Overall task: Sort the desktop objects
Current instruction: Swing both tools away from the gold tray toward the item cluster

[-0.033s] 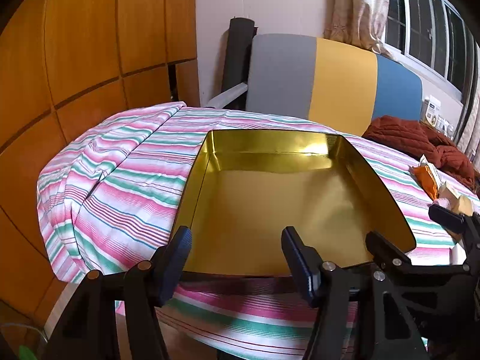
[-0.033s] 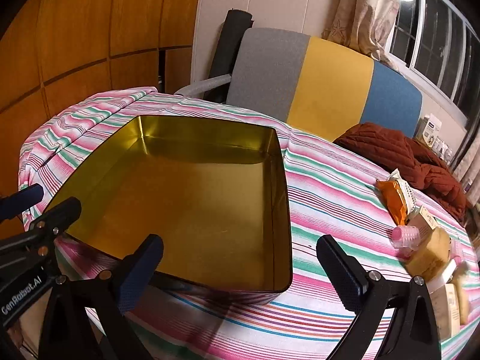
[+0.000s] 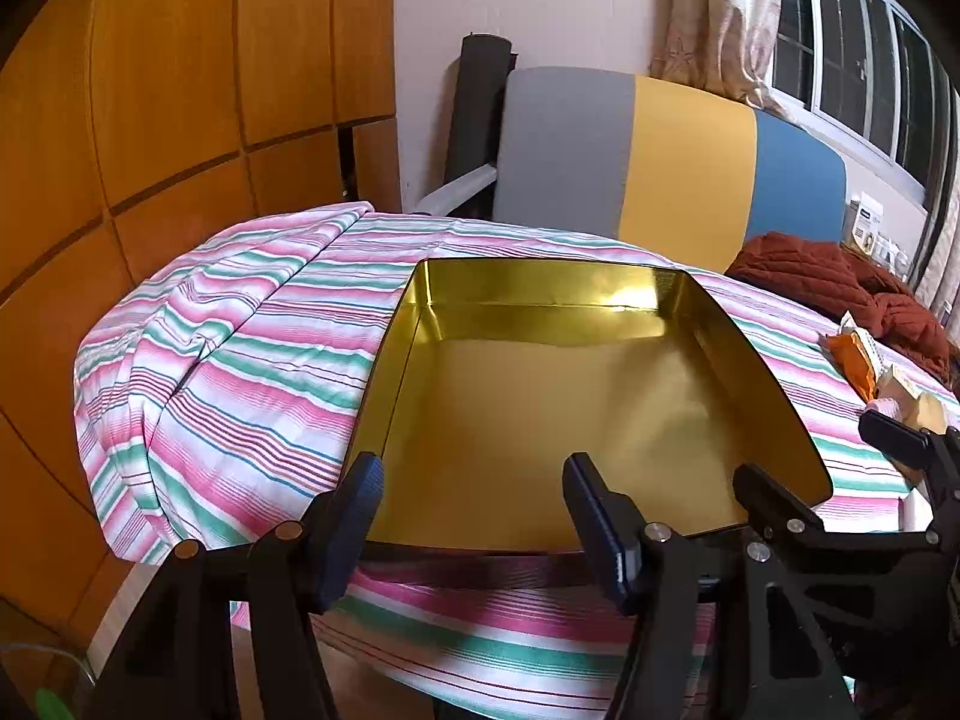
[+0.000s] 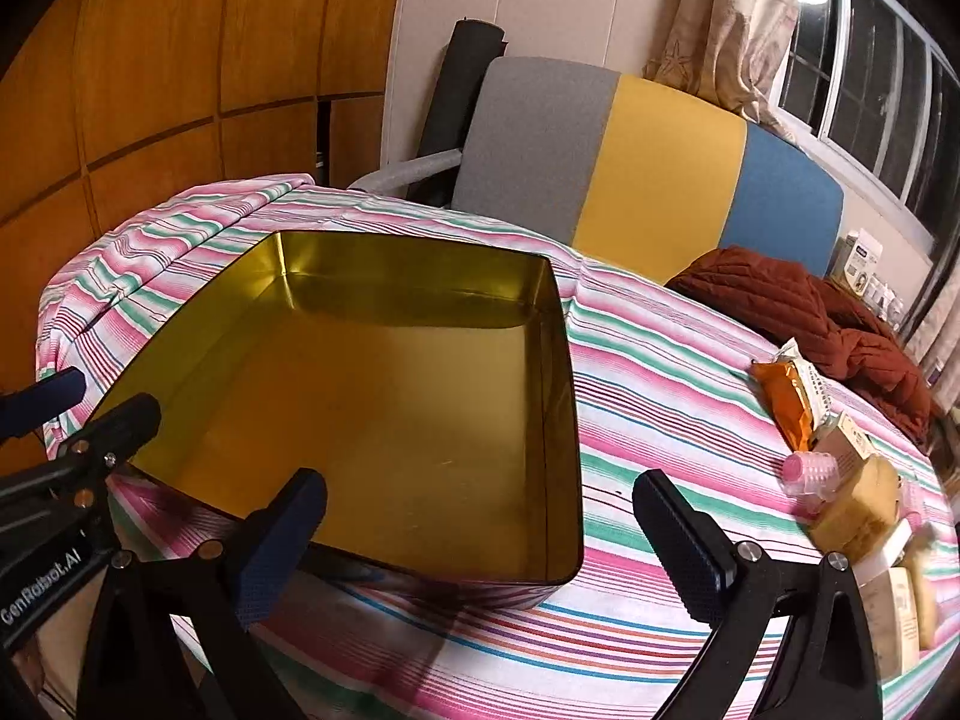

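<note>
resting on a striped tablecloth (image 4: 660, 396), a gold tin tray (image 4: 384, 420) is recorded near the table's front edge, nothing inside. left gripper (image 3: 474, 516): fingers spread, nothing held, at the tray's near wall. right gripper (image 4: 480, 528): fingers spread wide, nothing held, at the tray's near right corner. small packets (image 4: 852, 480) and an orange pouch (image 4: 786, 402) are clustered right of the tray, well apart from it. a rust-red cloth (image 4: 798, 306) is noted behind them.

The left gripper (image 3: 471, 516) is held low and points forward, with its two dark blue fingers (image 3: 354, 516) spread apart and nothing between them. The right gripper (image 4: 480, 534) is beside it, on its right, also low and pointing forward. Its fingers (image 4: 684, 534) are spread wider and are empty too. The two grippers do not touch.
</note>
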`<state>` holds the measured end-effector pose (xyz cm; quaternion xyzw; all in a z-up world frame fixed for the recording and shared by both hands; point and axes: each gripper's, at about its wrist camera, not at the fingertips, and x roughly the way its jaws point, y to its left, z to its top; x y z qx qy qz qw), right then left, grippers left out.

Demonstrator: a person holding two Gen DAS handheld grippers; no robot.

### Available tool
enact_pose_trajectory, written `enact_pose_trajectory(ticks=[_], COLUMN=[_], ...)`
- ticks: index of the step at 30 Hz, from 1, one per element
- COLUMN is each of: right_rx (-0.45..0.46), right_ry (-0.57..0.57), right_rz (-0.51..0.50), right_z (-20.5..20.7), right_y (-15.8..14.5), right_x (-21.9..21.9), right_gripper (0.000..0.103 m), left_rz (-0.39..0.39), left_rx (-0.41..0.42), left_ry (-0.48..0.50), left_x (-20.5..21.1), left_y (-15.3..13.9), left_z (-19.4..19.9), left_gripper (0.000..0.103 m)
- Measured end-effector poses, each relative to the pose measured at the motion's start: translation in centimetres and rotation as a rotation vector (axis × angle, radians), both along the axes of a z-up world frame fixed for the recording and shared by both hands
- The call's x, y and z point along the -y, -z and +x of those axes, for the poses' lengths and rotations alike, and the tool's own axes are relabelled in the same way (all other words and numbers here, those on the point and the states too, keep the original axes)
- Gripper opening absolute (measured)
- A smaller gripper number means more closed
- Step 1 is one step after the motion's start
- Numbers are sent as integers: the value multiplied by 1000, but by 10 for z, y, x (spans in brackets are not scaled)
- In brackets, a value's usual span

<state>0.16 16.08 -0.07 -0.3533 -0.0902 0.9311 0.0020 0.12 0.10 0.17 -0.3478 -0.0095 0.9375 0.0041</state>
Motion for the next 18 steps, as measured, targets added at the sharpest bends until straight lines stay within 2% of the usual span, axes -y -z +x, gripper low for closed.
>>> enact_pose_trajectory(ticks=[4, 7, 18], right_rx=[1, 1, -19], right_ry=[10, 17, 72], right_rz=[-22, -35, -61], right_z=[-1, -2, 7], right_y=[-2, -2, -1], right_x=[-3, -6, -27], right_gripper=[103, 103, 103], left_rz=[-37, -28, -51], left_rx=[-14, 1, -7], left_ry=[2, -10, 9], left_x=[-6, 1, -14], left_y=[2, 5, -8], left_z=[5, -2, 9], left_gripper=[63, 63, 63])
